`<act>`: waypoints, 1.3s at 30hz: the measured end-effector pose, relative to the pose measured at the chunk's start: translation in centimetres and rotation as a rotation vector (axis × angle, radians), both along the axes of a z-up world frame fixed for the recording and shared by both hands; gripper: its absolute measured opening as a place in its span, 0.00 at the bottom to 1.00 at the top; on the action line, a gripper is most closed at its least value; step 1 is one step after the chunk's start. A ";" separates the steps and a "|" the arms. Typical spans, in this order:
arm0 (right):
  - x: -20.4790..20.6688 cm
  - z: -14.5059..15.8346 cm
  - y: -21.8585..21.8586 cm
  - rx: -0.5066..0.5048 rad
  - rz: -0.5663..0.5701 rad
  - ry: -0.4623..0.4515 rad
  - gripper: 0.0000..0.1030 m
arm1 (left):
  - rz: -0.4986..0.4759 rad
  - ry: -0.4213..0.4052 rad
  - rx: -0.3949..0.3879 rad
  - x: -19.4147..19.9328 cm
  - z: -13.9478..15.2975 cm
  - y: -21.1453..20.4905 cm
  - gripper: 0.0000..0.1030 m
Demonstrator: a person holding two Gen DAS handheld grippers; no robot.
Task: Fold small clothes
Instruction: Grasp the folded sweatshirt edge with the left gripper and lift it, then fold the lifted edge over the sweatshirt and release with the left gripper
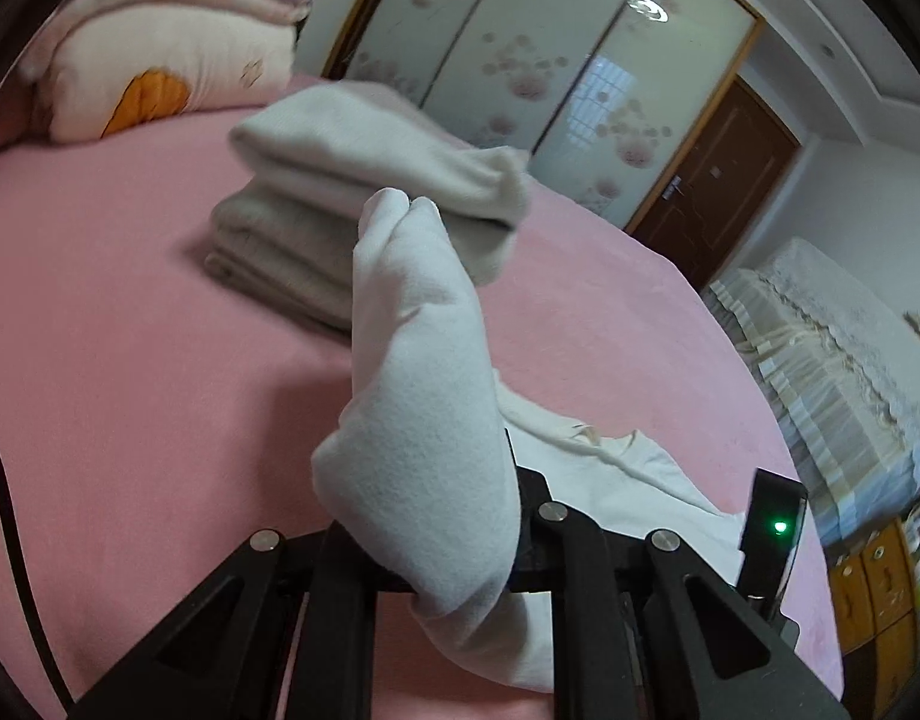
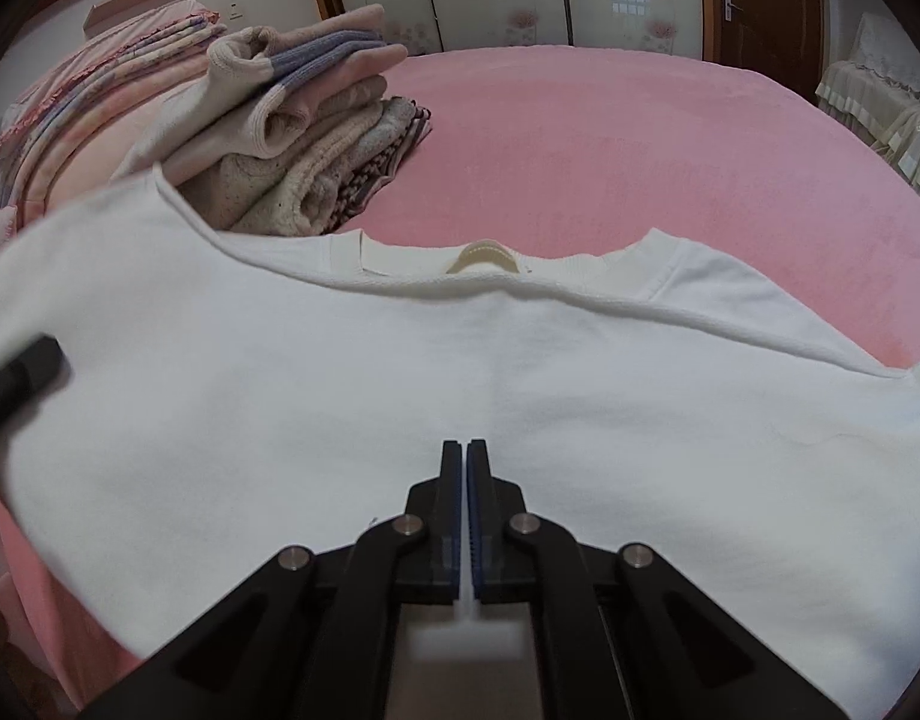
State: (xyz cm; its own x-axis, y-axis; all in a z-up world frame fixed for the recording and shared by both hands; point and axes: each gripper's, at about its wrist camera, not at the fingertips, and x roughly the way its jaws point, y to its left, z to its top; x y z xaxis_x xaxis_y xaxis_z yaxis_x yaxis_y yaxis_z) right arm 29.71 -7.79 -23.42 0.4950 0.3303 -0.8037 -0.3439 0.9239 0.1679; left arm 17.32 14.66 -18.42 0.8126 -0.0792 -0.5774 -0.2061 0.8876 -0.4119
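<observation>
We see a white shirt (image 2: 460,396) spread on the pink bed (image 2: 640,138), with its round neckline and a beige label turned away from us, toward the far side of the bed. In the right wrist view our right gripper (image 2: 466,450) hovers over the middle of the shirt; its jaws stand closed against each other, blue pads together, and no cloth is between them.

In the left wrist view our left gripper (image 1: 460,540) has its jaws almost closed on one part of the same white shirt (image 1: 424,420). This part rises as a thick fold in front of the camera and hides the jaw tips, while the rest of the fabric lies lower on the bed (image 1: 130,312) to the right. The black body of the left gripper (image 2: 16,384) shows also at the left edge of the right wrist view, on the shirt.

Behind the shirt, a stack of folded clothes (image 2: 298,138) sits on the bed, just beside the shirt's upper left edge. In the left view a pile of folded beige cloth (image 1: 340,204) lies further on the bed, and a pillow (image 1: 160,66) is at the far corner.
</observation>
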 end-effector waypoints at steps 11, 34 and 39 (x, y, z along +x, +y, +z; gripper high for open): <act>-1.8 3.8 -5.4 0.094 -0.032 -0.019 0.01 | -0.158 -0.065 0.112 0.7 4.7 -8.1 0.12; -3.4 3.7 -25.0 0.162 -0.242 0.011 0.01 | -0.457 0.100 0.217 5.5 -1.1 -29.2 0.12; -4.5 3.3 -26.7 0.178 -0.266 0.012 0.01 | -0.487 0.097 0.264 5.1 -1.1 -31.3 0.12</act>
